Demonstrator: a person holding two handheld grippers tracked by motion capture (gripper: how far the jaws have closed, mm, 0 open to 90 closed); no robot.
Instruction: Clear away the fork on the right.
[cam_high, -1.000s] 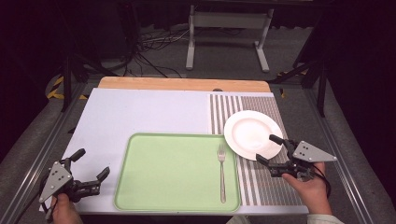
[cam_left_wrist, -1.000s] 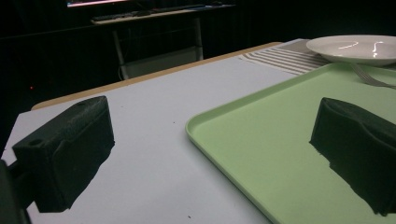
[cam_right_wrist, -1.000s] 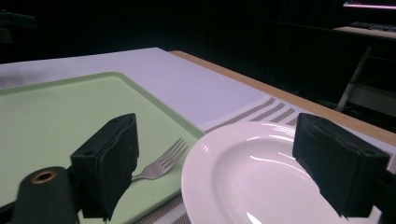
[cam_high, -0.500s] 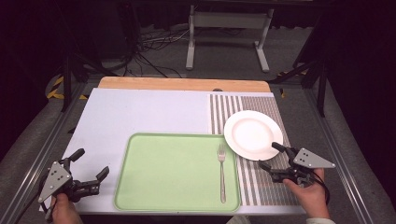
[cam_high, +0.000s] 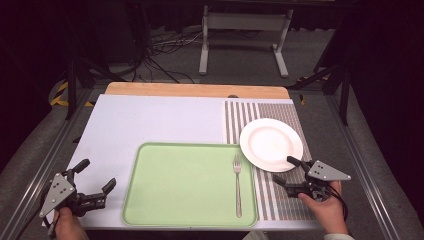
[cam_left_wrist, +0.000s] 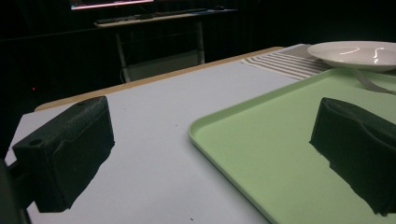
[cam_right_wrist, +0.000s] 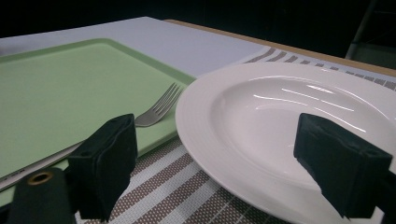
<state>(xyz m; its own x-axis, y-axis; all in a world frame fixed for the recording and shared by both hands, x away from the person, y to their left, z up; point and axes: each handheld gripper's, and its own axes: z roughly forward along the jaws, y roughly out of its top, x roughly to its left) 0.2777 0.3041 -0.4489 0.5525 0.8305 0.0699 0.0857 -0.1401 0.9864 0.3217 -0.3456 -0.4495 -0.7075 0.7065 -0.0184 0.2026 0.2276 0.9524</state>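
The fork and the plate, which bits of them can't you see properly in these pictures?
- Fork: in the right gripper view its handle is hidden behind the right gripper's near jaw; in the left gripper view the picture's right edge cuts it off.
- Plate: in the right gripper view its right and near rim run past the picture edges, and the far jaw covers part; any marks on it are too small to tell in the high view.

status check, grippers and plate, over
Right gripper open, fingers at plate rim, not gripping. Left gripper open by tray. Nothing blocking.
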